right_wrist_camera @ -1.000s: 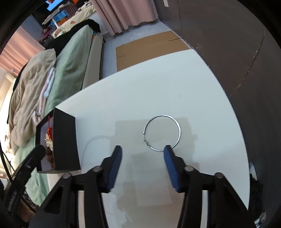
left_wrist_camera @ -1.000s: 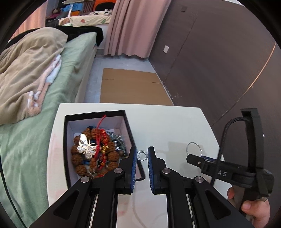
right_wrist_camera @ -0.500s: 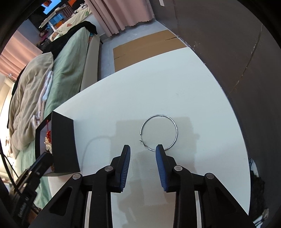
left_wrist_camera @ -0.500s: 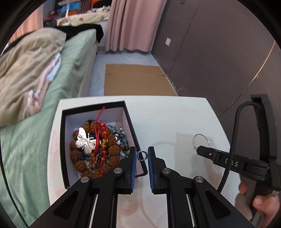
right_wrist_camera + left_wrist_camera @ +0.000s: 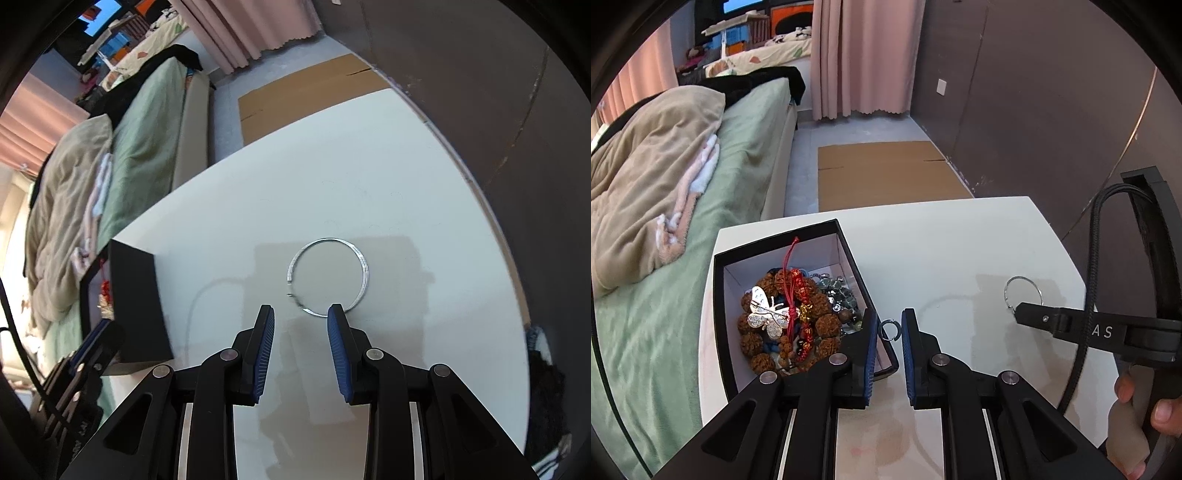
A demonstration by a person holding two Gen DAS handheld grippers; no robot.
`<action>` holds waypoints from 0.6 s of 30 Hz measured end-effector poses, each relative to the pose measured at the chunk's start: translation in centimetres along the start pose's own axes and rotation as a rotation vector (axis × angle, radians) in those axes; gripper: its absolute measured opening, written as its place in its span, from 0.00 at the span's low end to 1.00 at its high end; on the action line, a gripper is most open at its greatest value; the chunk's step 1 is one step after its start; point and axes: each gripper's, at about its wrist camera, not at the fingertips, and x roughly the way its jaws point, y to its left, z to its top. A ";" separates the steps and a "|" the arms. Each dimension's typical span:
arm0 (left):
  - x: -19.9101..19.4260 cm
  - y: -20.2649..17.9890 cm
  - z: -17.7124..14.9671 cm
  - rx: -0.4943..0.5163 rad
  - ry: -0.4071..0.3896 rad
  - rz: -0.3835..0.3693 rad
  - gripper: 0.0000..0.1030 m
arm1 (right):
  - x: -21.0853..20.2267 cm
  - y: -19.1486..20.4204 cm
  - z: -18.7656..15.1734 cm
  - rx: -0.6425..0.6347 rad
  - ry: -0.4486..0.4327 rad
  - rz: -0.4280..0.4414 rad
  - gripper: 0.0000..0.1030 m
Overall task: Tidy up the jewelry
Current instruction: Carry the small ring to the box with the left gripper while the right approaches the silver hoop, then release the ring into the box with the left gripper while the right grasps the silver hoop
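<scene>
A black jewelry box with a white inside stands on the white table. It holds a brown bead bracelet, a silver butterfly brooch and a red cord. My left gripper is shut on a small silver ring, held above the box's right rim. A large silver hoop lies flat on the table. My right gripper is open just short of the hoop, its right fingertip at the hoop's near edge. The hoop also shows in the left wrist view.
A bed with a green sheet and beige blanket runs along the table's left side. Flat cardboard lies on the floor beyond the table. A dark wall stands close on the right. The box shows side-on in the right wrist view.
My left gripper carried the small ring left, from over the table to the box's right rim. My right gripper narrowed its opening and moved up to the hoop's near edge.
</scene>
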 end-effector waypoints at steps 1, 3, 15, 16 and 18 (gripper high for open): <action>0.0 0.1 0.0 -0.004 0.001 -0.005 0.12 | 0.0 0.0 0.0 0.008 0.000 0.027 0.27; 0.0 0.4 0.1 -0.017 0.005 -0.020 0.13 | 0.0 -0.2 0.1 0.032 0.002 0.087 0.04; -0.4 1.4 0.5 -0.077 0.013 -0.102 0.13 | -0.3 1.0 0.6 -0.015 -0.021 0.053 0.28; -0.6 1.5 0.6 -0.083 0.005 -0.113 0.12 | 0.0 1.2 0.7 -0.027 -0.018 0.044 0.28; -1.1 1.7 0.7 -0.087 -0.015 -0.122 0.12 | 0.3 1.3 0.8 -0.037 -0.019 0.037 0.28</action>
